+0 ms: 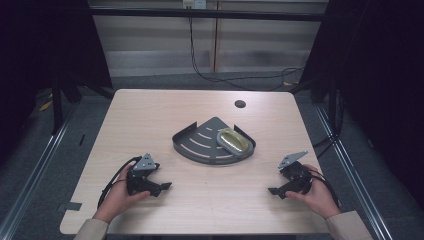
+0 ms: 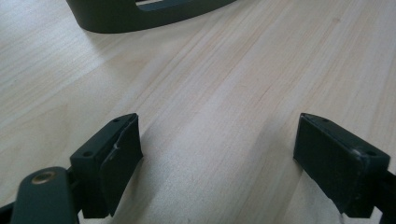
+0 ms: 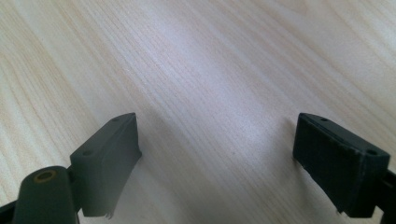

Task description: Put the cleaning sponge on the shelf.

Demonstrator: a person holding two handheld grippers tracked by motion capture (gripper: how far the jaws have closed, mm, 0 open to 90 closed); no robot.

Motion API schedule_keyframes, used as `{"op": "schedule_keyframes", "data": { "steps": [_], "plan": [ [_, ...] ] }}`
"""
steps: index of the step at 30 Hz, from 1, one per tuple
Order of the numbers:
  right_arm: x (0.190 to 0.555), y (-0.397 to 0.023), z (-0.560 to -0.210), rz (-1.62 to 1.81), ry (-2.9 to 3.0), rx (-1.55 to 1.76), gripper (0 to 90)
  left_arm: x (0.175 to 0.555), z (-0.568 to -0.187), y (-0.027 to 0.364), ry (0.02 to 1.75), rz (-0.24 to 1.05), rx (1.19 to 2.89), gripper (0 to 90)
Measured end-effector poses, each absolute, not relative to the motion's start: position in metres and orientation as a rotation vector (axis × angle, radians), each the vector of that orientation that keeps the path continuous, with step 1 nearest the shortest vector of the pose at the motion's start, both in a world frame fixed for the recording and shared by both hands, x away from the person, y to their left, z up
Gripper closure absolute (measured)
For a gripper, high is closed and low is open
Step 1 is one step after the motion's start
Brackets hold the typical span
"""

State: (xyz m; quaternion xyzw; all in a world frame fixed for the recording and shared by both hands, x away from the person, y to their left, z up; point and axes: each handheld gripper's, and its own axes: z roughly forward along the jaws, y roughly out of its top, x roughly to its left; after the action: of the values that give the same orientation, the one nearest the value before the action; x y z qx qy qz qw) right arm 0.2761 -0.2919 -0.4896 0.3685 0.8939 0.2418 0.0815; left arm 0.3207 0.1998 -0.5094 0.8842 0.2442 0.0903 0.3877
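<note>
Gold oval dish (image 1: 234,140) rests in the grey quarter-round tray (image 1: 192,145) at table centre, w/ the left gripper (image 1: 161,187) and right gripper (image 1: 274,191) low near the front edge, both jaws wide, holding nothing. Dish looks light, rigid, prob. slick; its long rim seems the best grip. Bare tabletop (image 1: 150,110) gives ample room all round.

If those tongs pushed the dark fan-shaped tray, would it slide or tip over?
The tray would probably slide: it sits flat and wide on the smooth wooden table. Its low wall makes tipping unlikely. It looks stiff, like metal or hard plastic. The yellowish oval thing lying in it might shift against the rim.
</note>
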Motion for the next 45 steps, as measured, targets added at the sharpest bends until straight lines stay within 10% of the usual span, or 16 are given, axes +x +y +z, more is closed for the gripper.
{"op": "schedule_keyframes", "data": {
  "steps": [45],
  "plan": [
    [0.250,-0.310,-0.511,1.039,2.409,1.098,11.3,0.320,-0.509,0.201,0.620,0.227,2.252,14.5]
  ]
}}
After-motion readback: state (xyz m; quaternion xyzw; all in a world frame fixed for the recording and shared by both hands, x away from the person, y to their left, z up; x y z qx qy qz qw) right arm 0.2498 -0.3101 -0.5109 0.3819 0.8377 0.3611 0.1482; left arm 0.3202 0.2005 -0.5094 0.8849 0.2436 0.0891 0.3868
